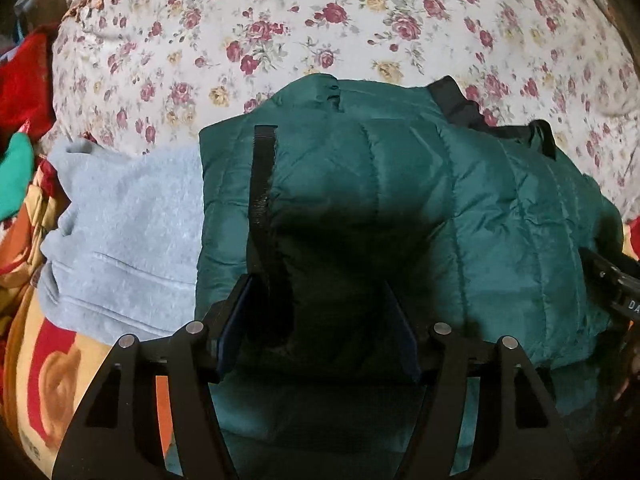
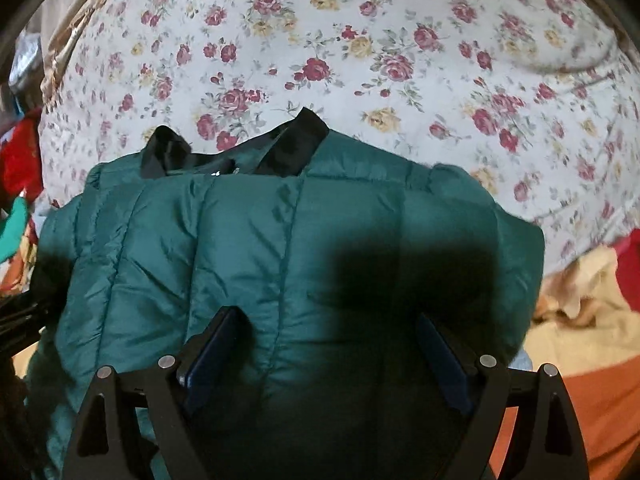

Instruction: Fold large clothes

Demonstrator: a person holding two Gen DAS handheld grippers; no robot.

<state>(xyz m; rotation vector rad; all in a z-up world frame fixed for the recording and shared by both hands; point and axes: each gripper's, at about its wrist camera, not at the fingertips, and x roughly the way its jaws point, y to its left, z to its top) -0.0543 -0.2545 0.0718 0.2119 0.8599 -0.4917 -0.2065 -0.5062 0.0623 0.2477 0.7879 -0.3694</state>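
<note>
A dark green quilted puffer jacket lies folded into a bundle on the floral bedsheet, with a black zipper strip down its left side and black lining at its far edge. My left gripper is open, its jaws standing apart over the jacket's near edge. The jacket also fills the right wrist view. My right gripper is open wide above the jacket's near part, with nothing between the pads. The right gripper's black body shows at the right edge of the left wrist view.
A light blue fleece garment lies to the left of the jacket. Red and green clothes pile at the far left. A patterned orange blanket lies under the near left. A cream cloth lies right of the jacket.
</note>
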